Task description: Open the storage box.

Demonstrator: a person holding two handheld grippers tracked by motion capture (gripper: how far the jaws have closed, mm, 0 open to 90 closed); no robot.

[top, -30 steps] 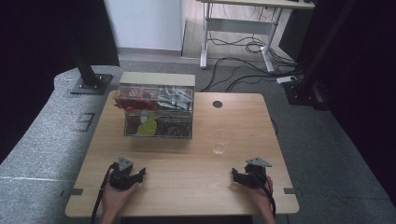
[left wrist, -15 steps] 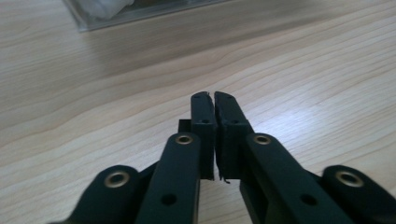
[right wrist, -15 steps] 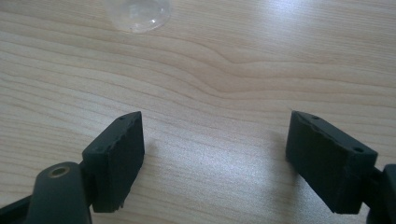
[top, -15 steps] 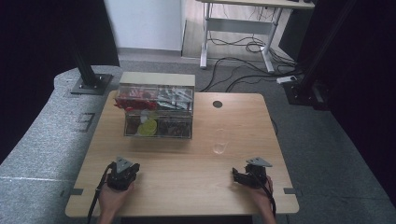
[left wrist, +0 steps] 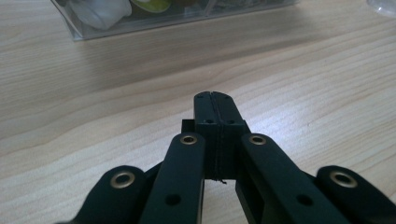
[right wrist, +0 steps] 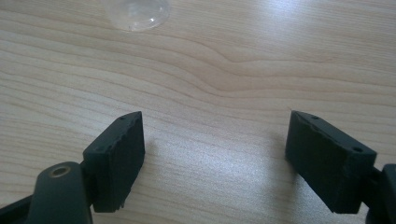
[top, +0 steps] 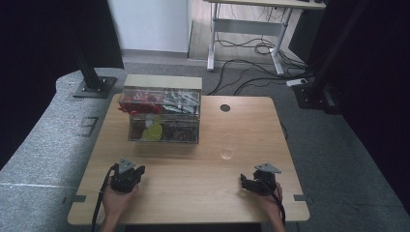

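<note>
The left gripper [top: 137, 172] has just closed its jaws on nothing, pads pressed flat together over bare table [top: 193, 193], so no pick has begun. Ahead stands the clear box [top: 163, 116] of mixed items. The glass [top: 228, 146], clear and upright, stands nearer the right gripper [top: 247, 182], whose jaws gape empty.

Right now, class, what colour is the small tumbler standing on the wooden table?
Colourless: the small clear plastic tumbler is see-through, seen best in the high view.
</note>
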